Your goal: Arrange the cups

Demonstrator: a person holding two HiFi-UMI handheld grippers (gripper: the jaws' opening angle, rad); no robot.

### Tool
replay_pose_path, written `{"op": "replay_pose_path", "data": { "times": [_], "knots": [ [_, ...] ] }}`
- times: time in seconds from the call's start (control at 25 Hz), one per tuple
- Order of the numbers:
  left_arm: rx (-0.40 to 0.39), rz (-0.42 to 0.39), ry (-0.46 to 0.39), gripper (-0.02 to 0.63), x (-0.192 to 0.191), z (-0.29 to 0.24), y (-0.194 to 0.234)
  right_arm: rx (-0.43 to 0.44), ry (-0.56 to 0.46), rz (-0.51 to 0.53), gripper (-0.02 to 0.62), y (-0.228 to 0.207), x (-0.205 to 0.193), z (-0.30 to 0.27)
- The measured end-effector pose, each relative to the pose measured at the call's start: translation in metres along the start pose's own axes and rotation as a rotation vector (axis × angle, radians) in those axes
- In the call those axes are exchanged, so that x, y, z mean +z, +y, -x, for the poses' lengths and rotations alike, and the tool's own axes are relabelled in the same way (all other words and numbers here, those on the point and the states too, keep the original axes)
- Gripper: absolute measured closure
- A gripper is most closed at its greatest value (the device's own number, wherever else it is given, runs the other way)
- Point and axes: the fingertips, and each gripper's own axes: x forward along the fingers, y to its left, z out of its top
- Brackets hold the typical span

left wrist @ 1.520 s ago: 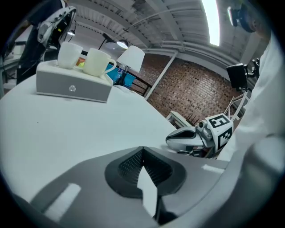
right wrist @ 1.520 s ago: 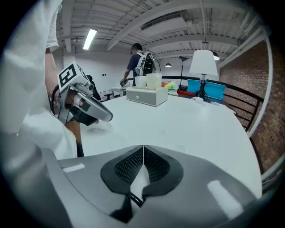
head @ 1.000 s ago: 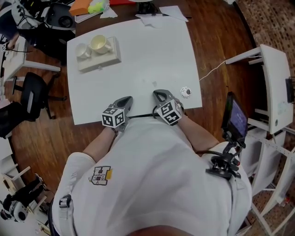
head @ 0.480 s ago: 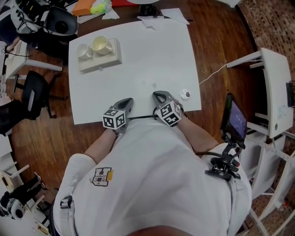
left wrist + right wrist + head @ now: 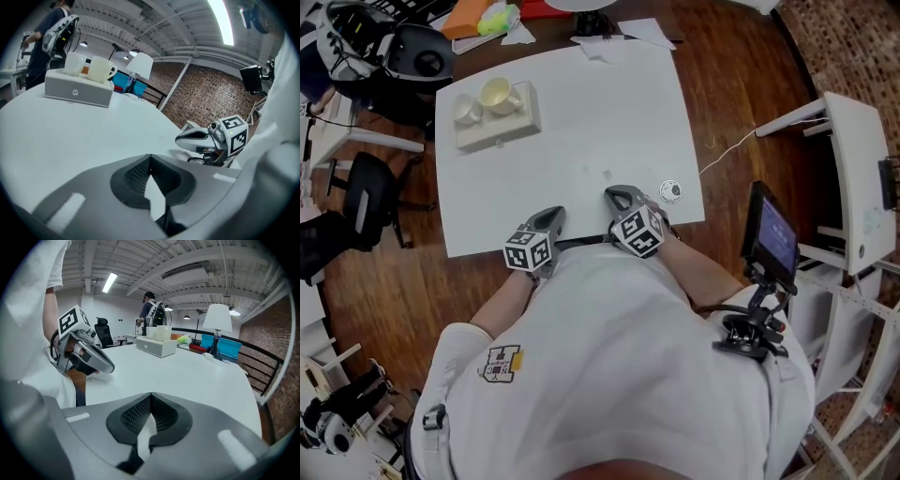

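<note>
Both cups upright atop box

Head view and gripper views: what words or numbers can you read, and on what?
No text can be read.
box: small logo, too blurred.
shirt: emblem, too small.
screen: unreadable glow.
marker cubes: black-and-white squares, no letters.

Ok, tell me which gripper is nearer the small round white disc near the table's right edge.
Right. The right gripper sits close beside the disc, to its left; the left gripper lies farther left, beyond the right one.
</note>
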Motion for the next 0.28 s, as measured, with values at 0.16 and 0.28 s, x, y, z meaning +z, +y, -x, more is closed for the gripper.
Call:
{"op": "replay_pose_path", "data": {
  "times": [0.16, 0.28],
  "knots": [
    [-0.004, -0.002, 0.008, 0.605, 0.0, 0.005, 0.0, -0.006, 0.003, 0.001, 0.595, -0.002, 0.005, 0.0],
    [-0.003, -0.003, 0.01, 0.605, 0.003, 0.01, 0.0, -0.006, 0.002, 0.006, 0.595, -0.002, 0.012, 0.0]
  ]
}}
